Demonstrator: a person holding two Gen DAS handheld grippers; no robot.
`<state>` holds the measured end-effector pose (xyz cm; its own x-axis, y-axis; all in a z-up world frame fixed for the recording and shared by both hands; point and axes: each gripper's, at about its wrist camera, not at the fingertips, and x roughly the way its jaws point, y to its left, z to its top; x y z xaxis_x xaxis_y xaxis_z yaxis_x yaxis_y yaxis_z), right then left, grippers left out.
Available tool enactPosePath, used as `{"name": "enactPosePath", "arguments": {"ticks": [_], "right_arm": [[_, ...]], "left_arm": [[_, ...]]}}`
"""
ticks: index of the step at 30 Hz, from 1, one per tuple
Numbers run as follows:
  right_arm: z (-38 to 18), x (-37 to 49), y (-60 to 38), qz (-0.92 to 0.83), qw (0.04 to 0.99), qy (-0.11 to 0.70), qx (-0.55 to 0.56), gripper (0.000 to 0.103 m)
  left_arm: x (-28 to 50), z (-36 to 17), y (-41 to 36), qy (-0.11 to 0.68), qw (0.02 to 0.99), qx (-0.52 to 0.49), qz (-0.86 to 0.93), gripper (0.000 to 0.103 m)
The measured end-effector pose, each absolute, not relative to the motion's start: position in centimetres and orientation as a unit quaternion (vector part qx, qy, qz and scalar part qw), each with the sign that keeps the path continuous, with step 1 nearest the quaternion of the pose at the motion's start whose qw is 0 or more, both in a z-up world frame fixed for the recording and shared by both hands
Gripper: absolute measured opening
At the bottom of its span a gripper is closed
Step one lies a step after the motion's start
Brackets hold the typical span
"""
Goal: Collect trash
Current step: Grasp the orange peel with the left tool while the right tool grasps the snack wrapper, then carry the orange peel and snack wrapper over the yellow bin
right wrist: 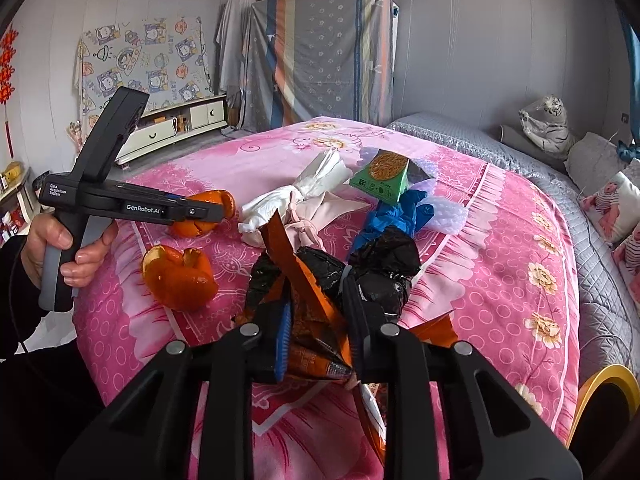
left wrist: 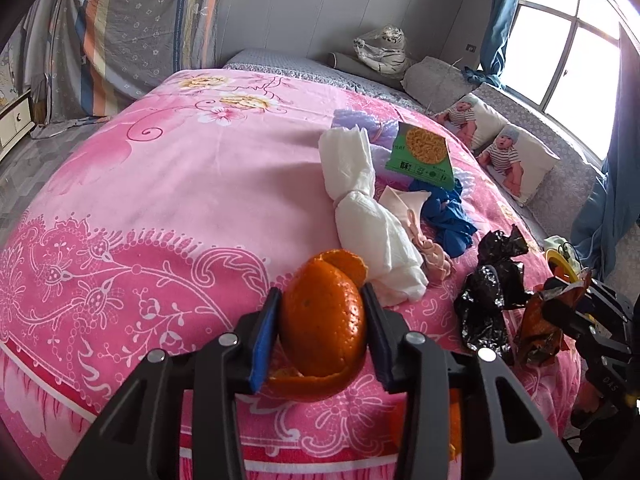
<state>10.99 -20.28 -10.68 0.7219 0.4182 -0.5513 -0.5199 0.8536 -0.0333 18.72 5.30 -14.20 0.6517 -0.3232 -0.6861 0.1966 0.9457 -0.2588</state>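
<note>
left gripper had its pads clamped on a piece of orange peel, right at the near edge of the pink bedspread. right gripper was pinching a crumpled orange wrapper, black plastic bag just behind it. second orange peel lay loose nearby. further back: white tissue bundle, blue glove, green snack packet. a hand held the left gripper's handle.

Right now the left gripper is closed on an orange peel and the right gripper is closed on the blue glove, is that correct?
Not quite. The left gripper does hold an orange peel, but the right gripper holds an orange wrapper, not the blue glove, which lies free on the bed. The right wrist view shows it.
</note>
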Motion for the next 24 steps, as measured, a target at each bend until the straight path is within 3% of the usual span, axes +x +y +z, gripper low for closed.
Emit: {"name": "enactPosePath", "arguments": {"ticks": [24], "right_arm": [[-6.7, 8.2, -25.0, 0.200, 0.951, 0.234, -0.026, 0.022]], "left_arm": [[12.9, -6.9, 4.1, 0.292, 0.940, -0.080, -0.154, 0.038]]}}
